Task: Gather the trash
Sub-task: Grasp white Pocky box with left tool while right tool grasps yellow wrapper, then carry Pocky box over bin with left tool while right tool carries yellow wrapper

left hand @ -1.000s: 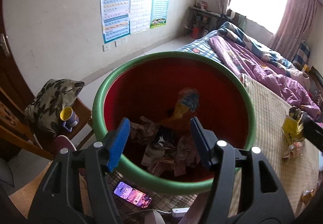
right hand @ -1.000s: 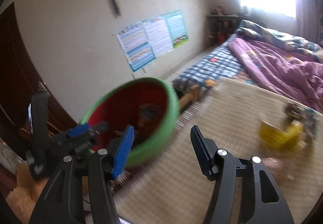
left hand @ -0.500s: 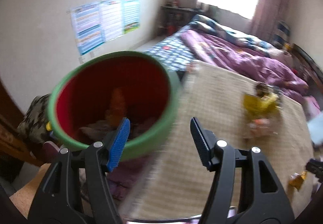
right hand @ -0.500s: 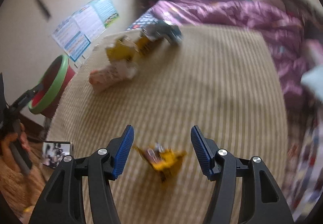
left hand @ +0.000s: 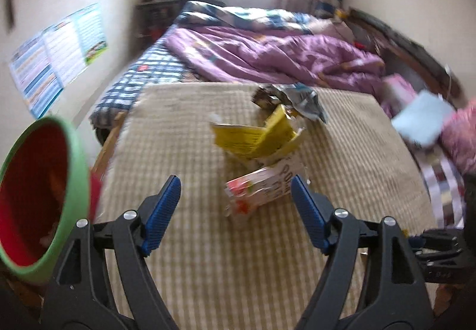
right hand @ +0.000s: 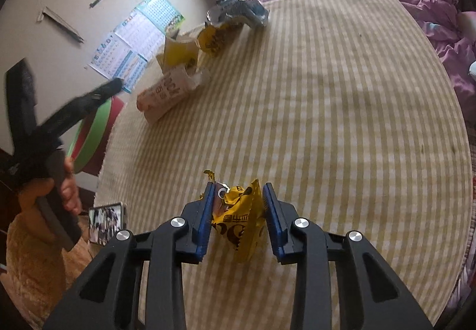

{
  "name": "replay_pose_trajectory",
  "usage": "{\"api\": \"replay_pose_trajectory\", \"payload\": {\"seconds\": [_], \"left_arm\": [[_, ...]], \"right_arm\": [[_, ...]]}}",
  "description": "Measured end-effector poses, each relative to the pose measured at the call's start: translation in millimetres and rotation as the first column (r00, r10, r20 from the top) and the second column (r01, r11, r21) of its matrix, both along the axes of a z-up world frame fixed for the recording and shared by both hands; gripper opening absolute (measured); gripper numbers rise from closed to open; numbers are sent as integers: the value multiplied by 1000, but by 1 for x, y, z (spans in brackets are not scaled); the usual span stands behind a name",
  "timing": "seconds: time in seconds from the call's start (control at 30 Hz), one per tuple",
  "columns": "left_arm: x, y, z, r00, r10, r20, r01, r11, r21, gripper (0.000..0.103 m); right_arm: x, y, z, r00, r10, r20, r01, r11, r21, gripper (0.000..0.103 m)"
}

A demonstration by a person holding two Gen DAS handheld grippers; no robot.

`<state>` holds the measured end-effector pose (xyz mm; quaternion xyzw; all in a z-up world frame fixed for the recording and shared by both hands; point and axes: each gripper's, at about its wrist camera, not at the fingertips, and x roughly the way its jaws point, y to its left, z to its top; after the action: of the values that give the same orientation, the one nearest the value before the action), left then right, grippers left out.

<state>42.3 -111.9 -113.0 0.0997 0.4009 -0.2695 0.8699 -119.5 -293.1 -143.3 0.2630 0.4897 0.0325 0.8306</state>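
My right gripper [right hand: 238, 220] straddles a crumpled yellow wrapper [right hand: 238, 220] on the striped mat [right hand: 342, 121]; its jaws are partly closed, the left pad touching, a gap on the right. My left gripper [left hand: 235, 214] is open and empty over the mat, just short of a pink-and-white packet [left hand: 261, 187]. Behind it lie a yellow torn box [left hand: 255, 136] and a grey-blue wrapper [left hand: 297, 98]. The same pile shows in the right wrist view: packet [right hand: 166, 98], yellow box [right hand: 184, 53], grey-blue wrapper [right hand: 241, 8]. The green-rimmed red bin [left hand: 38, 199] stands off the mat's left edge.
A purple quilt [left hand: 282, 59] covers the far end of the bed. A phone [right hand: 107, 221] lies at the mat's near left corner. A pale blue item [left hand: 422, 118] and pink bedding [left hand: 461, 136] lie at the right. Posters [left hand: 56, 59] hang on the left wall.
My left gripper swung right from over the bin to the trash pile on the mat. My right gripper moved in around the yellow wrapper and its jaws have narrowed.
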Motion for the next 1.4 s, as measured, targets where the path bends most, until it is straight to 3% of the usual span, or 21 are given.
{"api": "replay_pose_trajectory", "payload": {"seconds": [0.23,0.47,0.57,0.7,0.77,0.93,1.07,1.2,1.3,1.4], "left_arm": [[16,-33,-26,978,-192,-78,197,978,71,73],[22,-43,-50,964,-221,-148,240,963,123,72],[18,-40,-52,968,-212,-135,229,966,124,57],[11,-28,-46,972,-189,-142,200,978,68,46],[5,-20,-42,972,-174,-160,181,983,26,32],[-14,-3,-27,980,-111,-164,101,992,-70,30],[-28,15,-6,983,-71,-168,43,985,-168,30],[-33,29,12,990,-3,-139,-24,982,-189,30],[-37,37,26,997,66,-50,-73,988,-138,30],[-34,53,36,993,118,-10,-118,983,-143,30]], "right_arm": [[14,7,2,999,21,26,-22,999,41,32],[24,11,-2,999,27,19,-28,999,43,32],[26,12,-2,999,30,23,-31,998,47,32],[27,15,1,999,34,41,-36,998,48,32],[27,16,3,998,36,50,-38,998,47,32],[26,23,8,997,40,73,-43,998,46,32],[27,29,12,996,46,81,-49,998,34,32],[33,39,21,992,66,106,-65,998,-13,32],[38,48,30,987,82,137,-74,995,-63,32],[44,57,39,981,102,167,-85,991,-106,32]]}}
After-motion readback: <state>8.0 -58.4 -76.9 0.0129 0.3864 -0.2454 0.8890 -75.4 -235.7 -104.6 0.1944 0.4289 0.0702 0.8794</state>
